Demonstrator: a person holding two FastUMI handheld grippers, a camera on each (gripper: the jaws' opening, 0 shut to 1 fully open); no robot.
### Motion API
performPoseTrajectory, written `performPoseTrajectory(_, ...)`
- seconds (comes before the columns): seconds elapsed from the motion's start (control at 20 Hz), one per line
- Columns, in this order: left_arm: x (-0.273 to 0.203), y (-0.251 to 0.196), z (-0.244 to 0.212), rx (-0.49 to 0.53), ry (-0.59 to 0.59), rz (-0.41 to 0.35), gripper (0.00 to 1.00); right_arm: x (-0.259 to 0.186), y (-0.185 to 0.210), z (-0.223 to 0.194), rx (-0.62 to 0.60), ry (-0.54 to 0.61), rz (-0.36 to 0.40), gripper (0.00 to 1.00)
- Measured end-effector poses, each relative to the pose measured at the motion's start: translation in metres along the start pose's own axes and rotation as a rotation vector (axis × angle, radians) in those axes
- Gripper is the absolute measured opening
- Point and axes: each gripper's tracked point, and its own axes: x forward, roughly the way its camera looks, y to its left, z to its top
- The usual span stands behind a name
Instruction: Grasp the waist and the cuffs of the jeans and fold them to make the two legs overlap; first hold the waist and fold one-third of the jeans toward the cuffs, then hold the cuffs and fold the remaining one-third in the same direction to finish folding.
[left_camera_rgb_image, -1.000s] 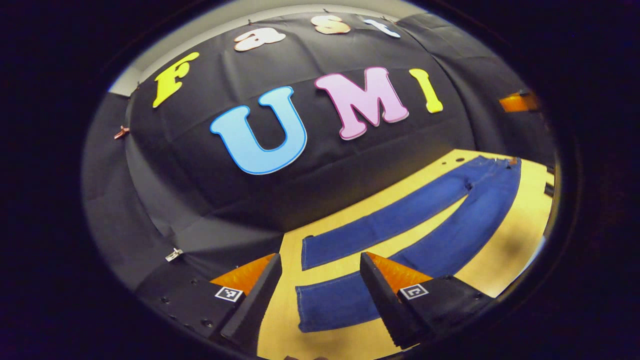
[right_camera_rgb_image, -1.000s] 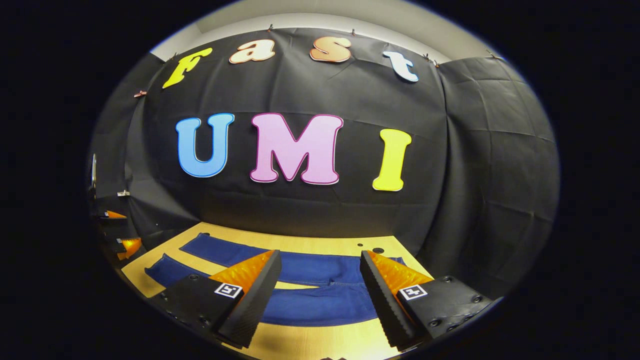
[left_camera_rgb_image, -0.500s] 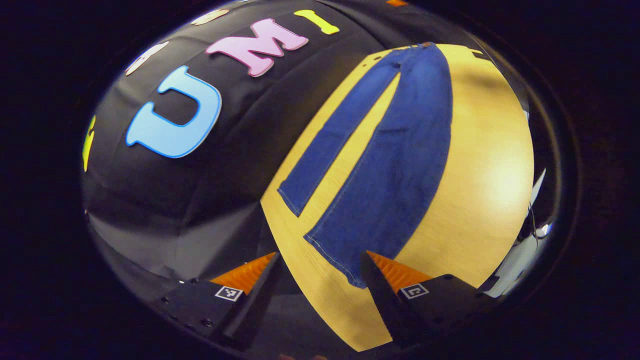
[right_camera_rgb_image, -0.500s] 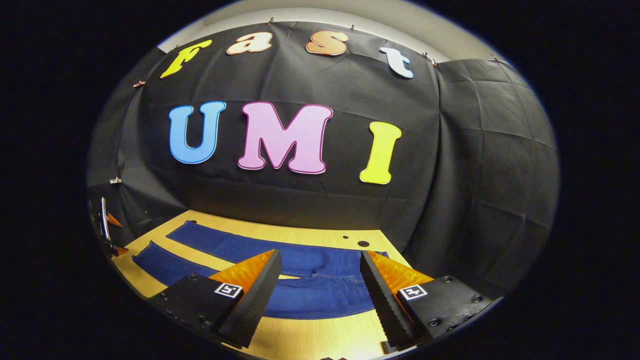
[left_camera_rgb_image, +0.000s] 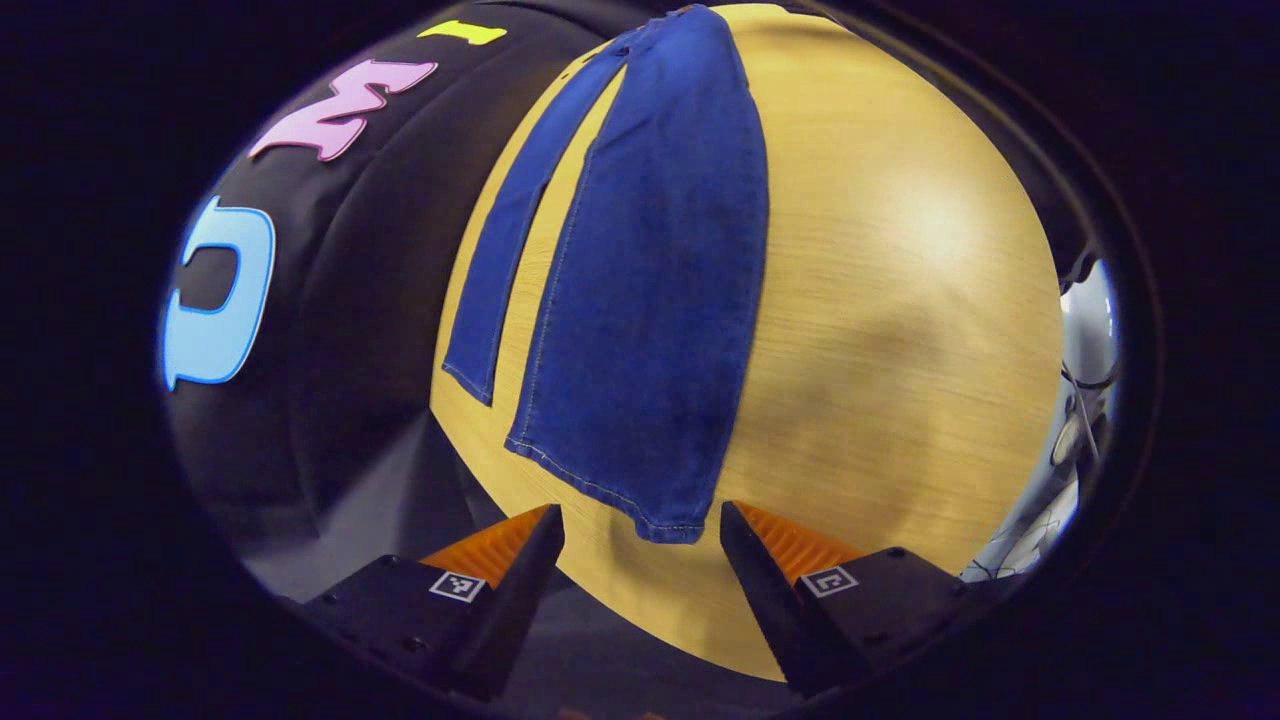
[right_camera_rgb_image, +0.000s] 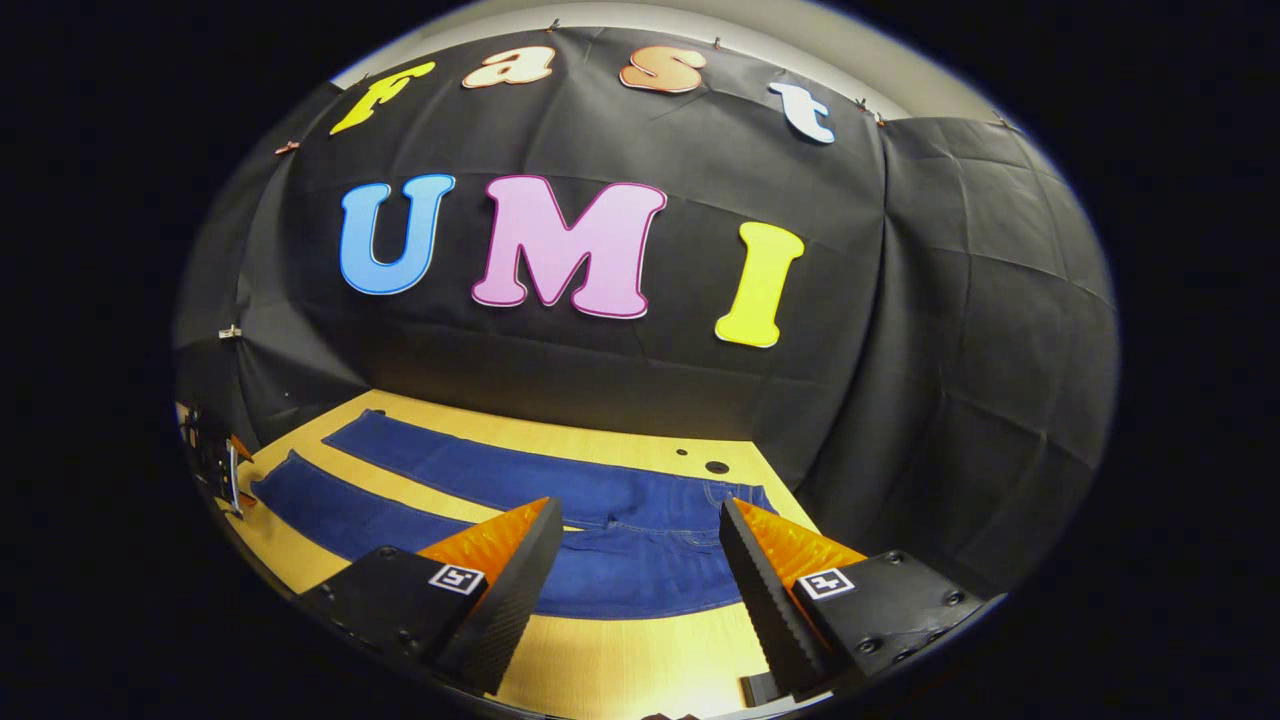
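Left gripper view: unlabelled jeans (left_camera_rgb_image: 650, 290) flat before parted left tongs (left_camera_rgb_image: 640, 530).

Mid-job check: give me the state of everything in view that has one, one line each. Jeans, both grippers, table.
jeans: flat and unfolded on the table, legs apart, not overlapped.
near cuff: lying flat, ungrasped, just ahead of the left gripper.
waist: flat on the table, ungrasped.
left gripper: jaws open, holding nothing.
right gripper: jaws open, above the waist end, holding nothing.
table: bare wood beside the jeans.
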Motion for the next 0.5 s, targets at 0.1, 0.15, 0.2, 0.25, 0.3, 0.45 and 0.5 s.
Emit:
performPoseTrajectory(0.1, 0.012, 0.009, 0.000, 0.017, -0.002, 0.007, 0.93, 0.004, -0.010, -0.008, -0.013, 0.012, -0.018, 0.97)
performPoseTrajectory(0.15, 0.019, 0.013, 0.001, 0.009, 0.002, 0.002, 0.93, 0.007, -0.015, -0.013, -0.020, 0.022, -0.028, 0.97)
performPoseTrajectory(0.2, 0.021, 0.015, 0.003, 0.004, 0.004, -0.004, 0.88, 0.011, -0.022, -0.018, -0.026, 0.029, -0.035, 0.97)
performPoseTrajectory(0.25, 0.026, 0.017, 0.005, 0.004, 0.004, -0.017, 0.85, 0.015, -0.028, -0.020, -0.031, 0.030, -0.040, 0.97)
performPoseTrajectory(0.3, 0.031, 0.019, 0.008, 0.004, 0.008, -0.026, 0.78, 0.020, -0.036, -0.021, -0.038, 0.024, -0.051, 0.98)
performPoseTrajectory(0.45, 0.046, 0.025, 0.008, -0.008, 0.038, -0.053, 0.61, 0.043, -0.062, -0.028, -0.076, 0.018, -0.091, 0.97)
performPoseTrajectory(0.5, 0.049, 0.023, 0.007, -0.021, 0.052, -0.067, 0.53, 0.050, -0.070, -0.033, -0.093, 0.021, -0.097, 0.97)
